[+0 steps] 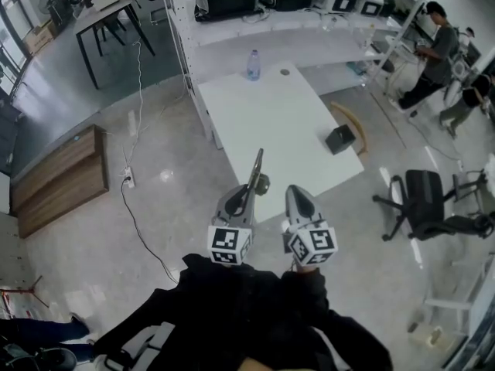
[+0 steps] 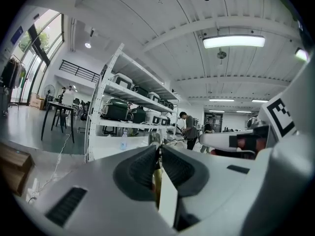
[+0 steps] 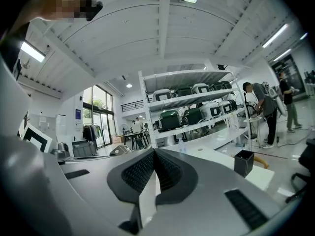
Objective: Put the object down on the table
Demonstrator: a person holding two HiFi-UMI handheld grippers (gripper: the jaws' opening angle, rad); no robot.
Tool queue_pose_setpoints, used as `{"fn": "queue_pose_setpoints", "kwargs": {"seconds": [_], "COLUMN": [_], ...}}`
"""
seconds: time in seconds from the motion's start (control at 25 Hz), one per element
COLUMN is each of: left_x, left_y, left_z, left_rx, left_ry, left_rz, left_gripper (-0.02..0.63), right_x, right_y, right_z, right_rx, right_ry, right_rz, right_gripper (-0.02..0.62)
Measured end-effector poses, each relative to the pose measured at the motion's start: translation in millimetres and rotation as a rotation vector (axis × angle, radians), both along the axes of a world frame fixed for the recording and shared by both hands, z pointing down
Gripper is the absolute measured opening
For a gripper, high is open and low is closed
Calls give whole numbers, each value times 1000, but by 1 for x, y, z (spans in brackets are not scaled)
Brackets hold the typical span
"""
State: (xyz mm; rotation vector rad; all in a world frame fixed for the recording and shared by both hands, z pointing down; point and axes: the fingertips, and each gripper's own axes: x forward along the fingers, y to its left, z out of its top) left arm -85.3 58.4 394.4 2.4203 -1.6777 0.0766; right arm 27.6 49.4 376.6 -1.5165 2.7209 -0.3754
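The left gripper (image 1: 247, 195) clamps a thin object (image 1: 257, 168) jutting toward twelve o'clock; the right gripper (image 1: 297, 195) is closed, empty.

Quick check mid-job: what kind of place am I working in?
Probably a workshop or test lab: white metal shelving racks loaded with green and white appliances, a white rectangular table, a black office chair.

Head view: from head height, facing steeply down and forward; white table (image 1: 271, 122) a short way ahead. Left gripper view, right gripper view: low, near level, close along own jaws. All 3 share the shelving rack (image 1: 232, 29).
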Motion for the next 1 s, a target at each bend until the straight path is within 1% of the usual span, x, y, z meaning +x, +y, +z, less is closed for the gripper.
{"fn": "queue_pose_setpoints", "kwargs": {"seconds": [0.28, 0.48, 0.64, 0.76, 0.88, 1.0], "left_x": [-18, -23, -22, -20, -17, -13], "left_y": [-83, -128, -149, -161, -164, -168], "left_z": [-4, 5, 14, 23, 30, 37], "left_rx": [-7, -21, -33, -47, -72, -93], "left_ry": [-4, -17, -35, -41, -48, -60], "left_rz": [46, 80, 101, 106, 105, 92], "left_gripper": [37, 37, 37, 35, 35, 35], "right_x": [-12, -17, -14, -9, -4, 6], "right_y": [-77, -116, -133, -141, -144, -149], "right_z": [0, 13, 19, 30, 32, 40], "right_rx": [-23, -45, -52, -74, -91, -110], "right_ry": [6, 7, 19, 19, 44, 46], "right_rz": [64, 99, 117, 137, 135, 133], "right_gripper": [2, 2, 2, 2, 2, 2]}}
